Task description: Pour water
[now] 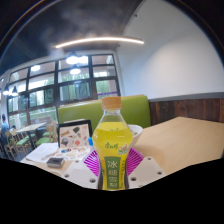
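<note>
The claw (113, 172) was closed on the lower body of a full, yellow-green bottle (113, 142), held upright above the near tabletop (185, 140); it looked heavy, smooth and squeezable, best gripped mid-label.

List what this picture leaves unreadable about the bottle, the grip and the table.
- Bottle base: gripper view, cut off by the lower border.
- Fingers: only the pink pads flank the bottle; contact cannot be judged.
- White cup: mostly hidden behind the bottle.
- Bottle label print: too small to read.
- Items on the table beside the bottle: too small to identify.
</note>
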Demonstrator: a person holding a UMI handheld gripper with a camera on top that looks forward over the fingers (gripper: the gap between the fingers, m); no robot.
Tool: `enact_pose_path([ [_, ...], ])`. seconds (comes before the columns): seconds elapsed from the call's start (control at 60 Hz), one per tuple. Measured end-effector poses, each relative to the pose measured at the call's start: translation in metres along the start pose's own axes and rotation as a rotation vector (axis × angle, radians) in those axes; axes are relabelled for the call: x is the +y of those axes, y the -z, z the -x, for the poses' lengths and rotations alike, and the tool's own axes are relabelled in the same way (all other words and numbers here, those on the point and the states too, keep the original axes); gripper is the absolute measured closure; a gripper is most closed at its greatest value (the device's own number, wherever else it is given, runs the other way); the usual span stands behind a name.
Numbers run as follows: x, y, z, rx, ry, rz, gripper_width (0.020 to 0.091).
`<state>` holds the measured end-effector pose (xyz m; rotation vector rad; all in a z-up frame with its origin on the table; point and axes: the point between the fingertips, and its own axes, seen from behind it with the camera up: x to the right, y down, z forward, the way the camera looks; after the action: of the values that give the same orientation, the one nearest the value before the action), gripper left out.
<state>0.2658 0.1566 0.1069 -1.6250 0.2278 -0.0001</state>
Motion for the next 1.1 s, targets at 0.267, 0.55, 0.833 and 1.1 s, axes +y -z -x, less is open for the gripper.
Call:
enact_pose_path([
  [0.267,0.01,0.003,0.015,0.023,0.123,0.033,0.0799],
  [0.55,0.011,0.004,0.005,0.039,0.12,0.059,0.0466],
  [0.833,-0.011,0.097,0.013,0.033,0.12,0.082,0.0284],
  [1.1,-0.031,0.233,0.045,-0.011,0.062,0.058,0.0284],
])
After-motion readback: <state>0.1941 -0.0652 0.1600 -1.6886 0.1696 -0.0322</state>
